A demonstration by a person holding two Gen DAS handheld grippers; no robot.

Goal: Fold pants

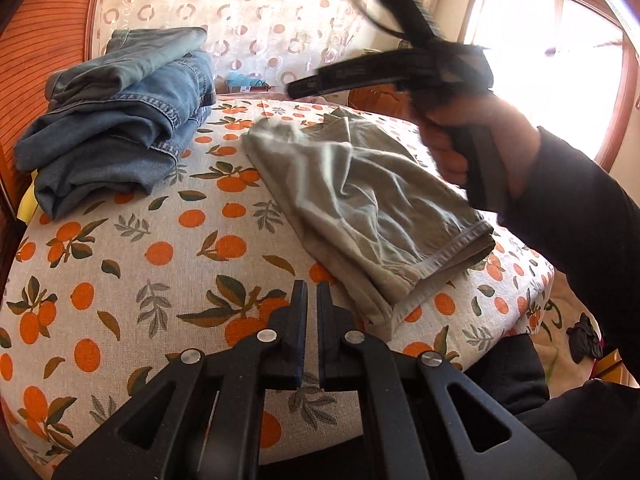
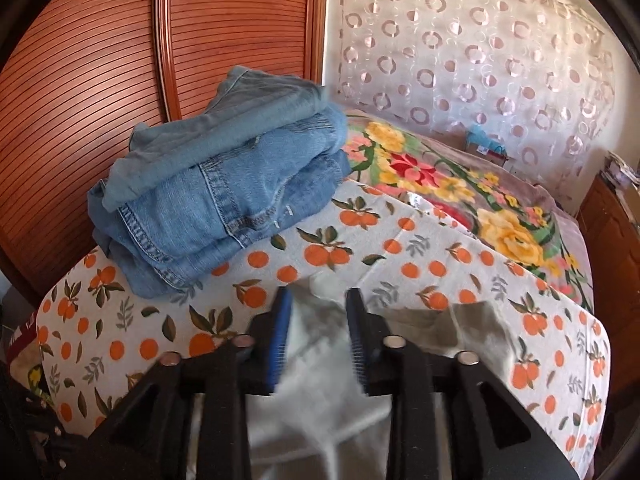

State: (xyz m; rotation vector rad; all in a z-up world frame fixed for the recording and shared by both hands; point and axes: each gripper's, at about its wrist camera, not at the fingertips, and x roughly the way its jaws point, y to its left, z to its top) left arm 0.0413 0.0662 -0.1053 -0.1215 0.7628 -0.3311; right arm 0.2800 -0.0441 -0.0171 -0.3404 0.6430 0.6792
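Note:
Folded khaki pants (image 1: 360, 200) lie on the orange-print sheet (image 1: 160, 240), hem end toward the near right. My left gripper (image 1: 312, 286) hangs low over the sheet just left of the pants' near corner, its jaws shut with nothing between them. A hand (image 1: 460, 136) in a dark sleeve holds my right gripper (image 1: 304, 86), blurred, above the far end of the pants. In the right wrist view my right gripper (image 2: 319, 294) stands open, and the pale cloth of the pants (image 2: 320, 400) shows blurred in the gap, not pressed by the pads.
A stack of folded blue jeans (image 1: 120, 120) (image 2: 224, 184) sits at the far left of the bed. A floral blanket (image 2: 460, 184) lies behind. A slatted wooden panel (image 2: 100, 60) and a circle-print curtain (image 2: 480, 60) back the bed. A window (image 1: 552, 60) glares at right.

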